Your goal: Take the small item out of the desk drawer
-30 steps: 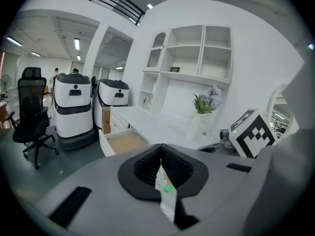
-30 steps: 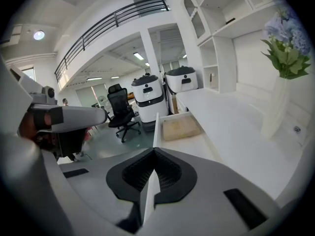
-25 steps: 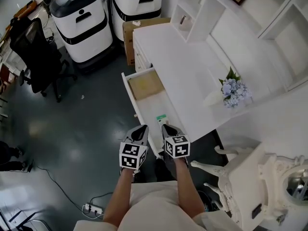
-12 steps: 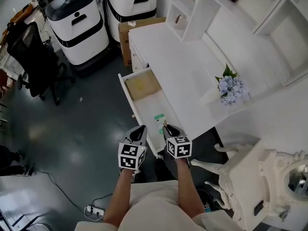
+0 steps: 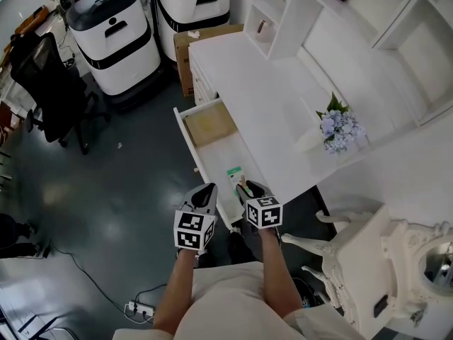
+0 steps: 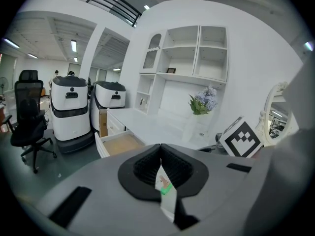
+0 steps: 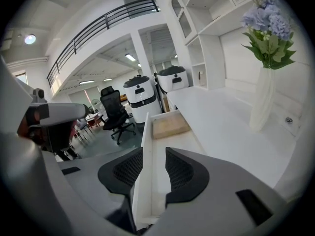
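Observation:
The white desk drawer [image 5: 192, 151] stands pulled out, with a flat brown box [image 5: 212, 124] at its far end. A small white and green packet [image 5: 236, 175] lies inside near the close end. My right gripper [image 5: 249, 187] sits at that end. Its jaws have just been opening and now straddle the drawer's thin white wall [image 7: 142, 181], with a gap on the right side. The left gripper [image 5: 206, 190] hovers just outside the drawer. In the left gripper view it [image 6: 160, 156] is shut on a thin white slip with a green band [image 6: 166, 193].
Two white and black machines [image 5: 113, 34], a cardboard box [image 5: 205, 41] and a black office chair [image 5: 53, 76] stand on the dark floor to the left. A vase of blue flowers [image 5: 336, 129] is on the desk. An ornate white chair [image 5: 354, 253] is at the right.
The right gripper's jaws have spread apart around the drawer wall. Both hands stay about where they were, and the drawer and the packet have not moved.

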The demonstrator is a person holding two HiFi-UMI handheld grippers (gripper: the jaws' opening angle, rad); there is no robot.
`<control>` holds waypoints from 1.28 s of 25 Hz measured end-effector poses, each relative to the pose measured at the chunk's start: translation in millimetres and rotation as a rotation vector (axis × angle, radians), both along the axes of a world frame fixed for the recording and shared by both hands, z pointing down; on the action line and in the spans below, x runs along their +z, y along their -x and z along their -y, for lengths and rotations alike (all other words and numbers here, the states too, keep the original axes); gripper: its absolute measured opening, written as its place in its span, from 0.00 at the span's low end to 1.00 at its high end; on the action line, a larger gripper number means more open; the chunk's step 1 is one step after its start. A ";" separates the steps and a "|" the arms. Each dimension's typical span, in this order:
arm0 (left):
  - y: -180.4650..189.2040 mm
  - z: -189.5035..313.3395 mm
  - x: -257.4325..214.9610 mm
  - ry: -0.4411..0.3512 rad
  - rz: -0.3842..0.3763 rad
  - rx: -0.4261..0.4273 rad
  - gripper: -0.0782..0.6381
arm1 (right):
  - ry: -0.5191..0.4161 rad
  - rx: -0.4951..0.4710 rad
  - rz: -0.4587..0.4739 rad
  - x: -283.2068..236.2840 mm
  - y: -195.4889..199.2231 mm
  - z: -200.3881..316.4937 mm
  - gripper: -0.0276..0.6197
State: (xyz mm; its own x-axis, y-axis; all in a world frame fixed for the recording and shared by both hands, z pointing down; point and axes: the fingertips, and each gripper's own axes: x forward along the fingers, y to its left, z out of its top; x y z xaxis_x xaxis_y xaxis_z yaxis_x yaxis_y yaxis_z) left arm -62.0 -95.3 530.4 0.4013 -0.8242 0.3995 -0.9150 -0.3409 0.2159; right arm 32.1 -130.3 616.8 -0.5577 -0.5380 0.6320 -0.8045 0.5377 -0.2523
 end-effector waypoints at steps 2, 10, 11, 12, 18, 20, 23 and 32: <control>-3.8 -0.5 -2.7 -0.004 0.004 0.004 0.13 | 0.006 -0.014 -0.008 5.1 -0.3 3.9 0.32; -17.0 6.0 -13.6 -0.024 0.016 0.005 0.13 | 0.056 -0.031 -0.027 31.4 -1.1 21.1 0.41; -18.1 6.2 -13.5 -0.023 0.019 0.004 0.13 | 0.062 -0.034 -0.038 36.8 -1.2 22.6 0.41; -19.0 6.3 -12.9 -0.021 0.021 0.003 0.13 | 0.068 -0.037 -0.050 42.9 -1.3 23.9 0.41; -16.2 6.6 -6.6 -0.005 0.036 -0.018 0.13 | 0.114 -0.055 -0.126 82.4 -0.1 29.0 0.43; -16.7 7.5 -3.8 0.000 0.035 -0.027 0.13 | 0.125 -0.061 -0.141 92.2 -0.6 30.1 0.43; -19.6 9.1 0.0 0.007 0.032 -0.036 0.13 | 0.143 -0.071 -0.159 106.0 -3.0 32.5 0.43; -15.7 10.5 11.7 0.030 0.044 -0.068 0.13 | 0.185 -0.082 -0.226 146.0 -4.5 46.4 0.45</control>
